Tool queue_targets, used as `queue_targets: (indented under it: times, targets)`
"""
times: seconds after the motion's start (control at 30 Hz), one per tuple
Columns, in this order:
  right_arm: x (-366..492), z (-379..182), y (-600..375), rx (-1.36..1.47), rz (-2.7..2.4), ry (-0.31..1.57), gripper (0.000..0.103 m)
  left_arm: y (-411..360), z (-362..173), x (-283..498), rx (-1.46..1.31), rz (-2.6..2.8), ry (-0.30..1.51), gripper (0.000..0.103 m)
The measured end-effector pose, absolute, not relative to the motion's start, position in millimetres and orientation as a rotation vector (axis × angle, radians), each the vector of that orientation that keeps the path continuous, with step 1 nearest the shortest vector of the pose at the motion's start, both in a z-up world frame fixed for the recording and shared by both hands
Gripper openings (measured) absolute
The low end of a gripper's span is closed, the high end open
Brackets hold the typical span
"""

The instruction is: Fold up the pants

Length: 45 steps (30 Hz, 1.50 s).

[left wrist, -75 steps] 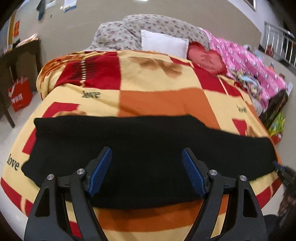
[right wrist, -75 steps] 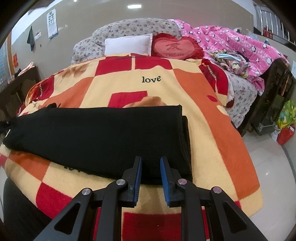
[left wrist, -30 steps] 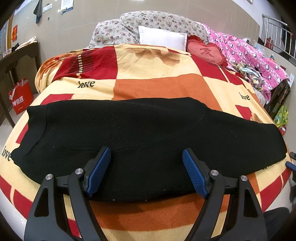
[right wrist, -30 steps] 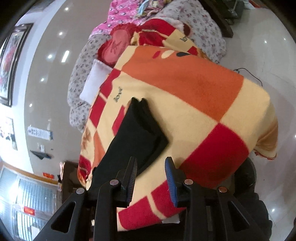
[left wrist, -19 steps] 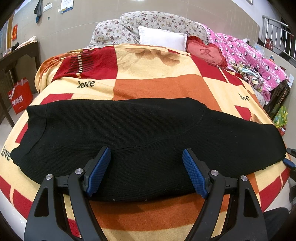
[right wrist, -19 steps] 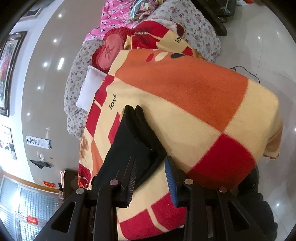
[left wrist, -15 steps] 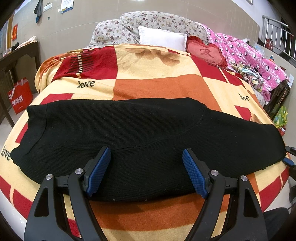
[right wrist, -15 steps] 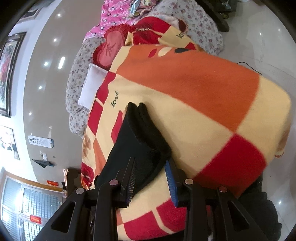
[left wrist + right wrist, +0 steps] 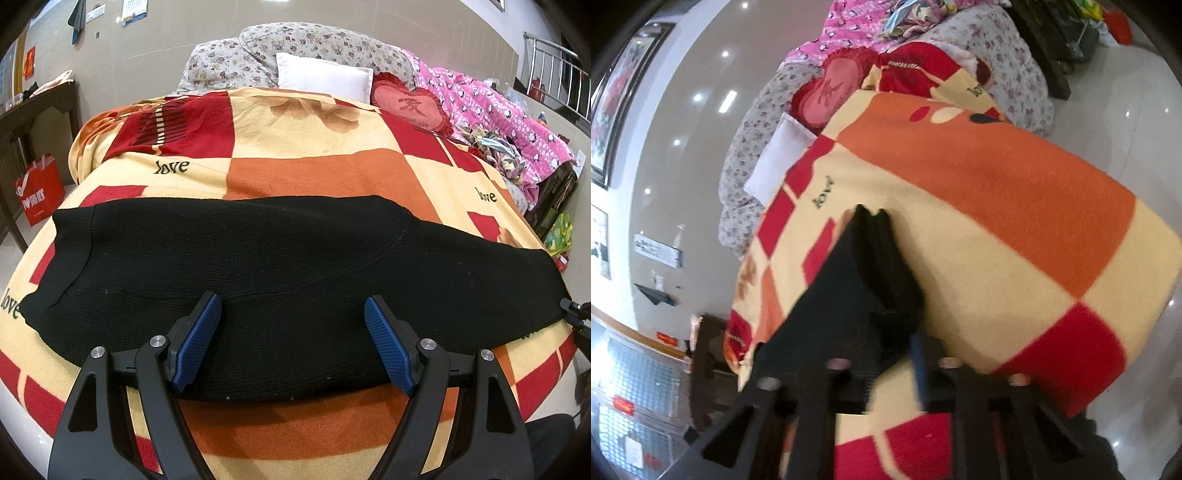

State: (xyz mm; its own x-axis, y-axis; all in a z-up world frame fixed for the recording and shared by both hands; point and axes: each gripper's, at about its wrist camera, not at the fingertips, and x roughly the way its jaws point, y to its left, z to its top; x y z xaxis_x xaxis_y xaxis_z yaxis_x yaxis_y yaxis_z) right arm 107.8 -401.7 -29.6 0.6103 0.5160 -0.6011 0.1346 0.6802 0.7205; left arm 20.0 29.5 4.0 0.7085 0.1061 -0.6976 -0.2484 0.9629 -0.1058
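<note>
The black knit pants (image 9: 288, 266) lie folded lengthwise across the near part of the bed, waist end at the left, leg ends at the right. My left gripper (image 9: 291, 338) is open wide, its blue pads (image 9: 197, 336) just above the pants' near edge. My right gripper (image 9: 886, 354) is rolled on its side at the leg ends (image 9: 871, 280), which sit between its jaws; the view is blurred and I cannot tell if the jaws grip the cloth. Its tip shows at the right edge of the left wrist view (image 9: 574, 314).
A checked red, orange and cream blanket (image 9: 317, 173) covers the bed. Pillows (image 9: 325, 77) and a pink quilt (image 9: 495, 110) lie at the head. A red bag (image 9: 38, 192) and a dark table (image 9: 22, 114) stand left. Tiled floor (image 9: 1126, 122) lies right of the bed.
My right gripper has rolled sideways and moved onto the leg ends, which now sit between its jaws. My left gripper has stayed still and open.
</note>
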Motion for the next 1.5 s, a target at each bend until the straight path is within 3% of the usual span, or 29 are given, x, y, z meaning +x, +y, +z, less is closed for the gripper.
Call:
queue_targets:
  times: [0.4, 0.7, 0.87, 1.1, 1.43, 1.47, 1.5]
  targets:
    - [97.6, -31.8, -398.8, 0.772, 0.273, 0.796, 0.006, 30.3, 3.7, 20.1, -0.198, 0.197, 0.759, 0.080]
    - [82.1, -7.9, -372.4, 0.551, 0.230, 0.671, 0.008, 30.1, 19.3, 21.3, -0.291, 0.123, 0.743, 0.080]
    - [74.4, 3.5, -357.8, 0.490, 0.317, 0.603, 0.008, -44.9, 69.2, 60.5, -0.314, -0.286, 0.782, 0.081]
    - [66.9, 12.6, -307.5, 0.322, 0.554, 0.572, 0.008, -173.1, 75.2, 127.0, -0.207, -0.575, 0.925, 0.080]
    - [64.4, 10.4, -271.8, 0.187, 0.612, 0.559, 0.008, -179.1, 54.9, 156.4, -0.225, -0.394, 0.923, 0.080]
    - [63.1, 10.0, -272.3, 0.180, 0.615, 0.557, 0.008, -174.0, 55.4, 157.5, -0.245, -0.392, 0.909, 0.075]
    - [61.9, 9.9, -270.6, 0.174, 0.620, 0.554, 0.008, -168.5, 56.6, 157.7, -0.255, -0.391, 0.899, 0.059]
